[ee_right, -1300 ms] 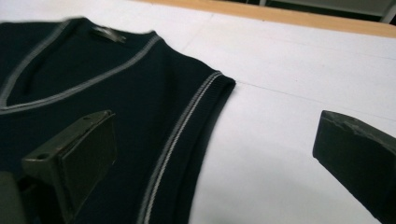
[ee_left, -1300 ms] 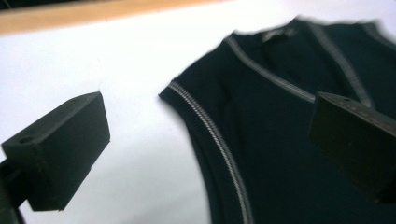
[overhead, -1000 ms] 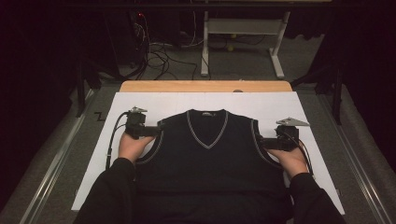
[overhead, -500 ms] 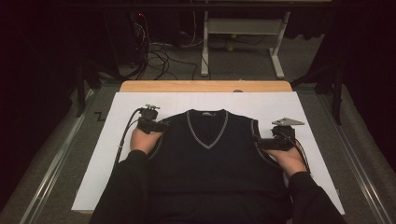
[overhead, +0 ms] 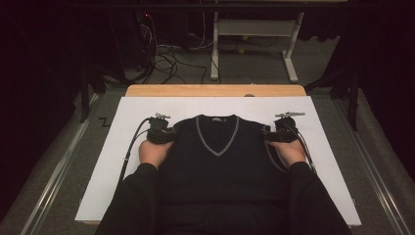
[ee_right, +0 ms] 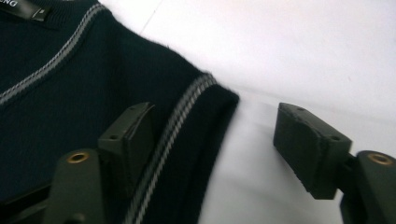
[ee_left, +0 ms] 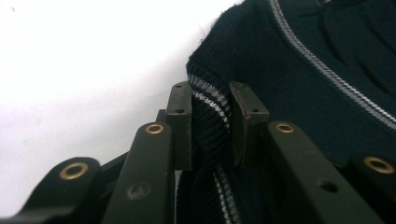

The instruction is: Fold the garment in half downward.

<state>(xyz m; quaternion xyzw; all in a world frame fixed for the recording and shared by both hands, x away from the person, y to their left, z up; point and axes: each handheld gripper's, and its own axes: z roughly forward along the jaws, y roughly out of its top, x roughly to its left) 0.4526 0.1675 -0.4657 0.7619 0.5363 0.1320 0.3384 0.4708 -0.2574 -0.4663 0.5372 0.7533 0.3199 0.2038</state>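
Observation:
A dark navy sleeveless V-neck vest with grey-striped trim lies flat on the white board. My left gripper sits at the vest's left shoulder. Its jaws have just been closing, and they now pinch the ribbed armhole edge, which bunches up between the pads. My right gripper is at the right shoulder. Its jaws have been closing too, but they still stand apart: one pad rests on the vest beside the striped armhole trim, the other pad hovers over bare board.
The white board covers a wooden table whose far edge shows behind it. Grey carpet, metal rails and a tangle of cables lie beyond, with a white table frame further back. Both forearms in dark sleeves rest on the vest's sides.
Both hands have slid up the vest's sides from mid-armhole to its shoulders. The left jaws have closed onto the armhole edge; the right jaws have narrowed around theirs.

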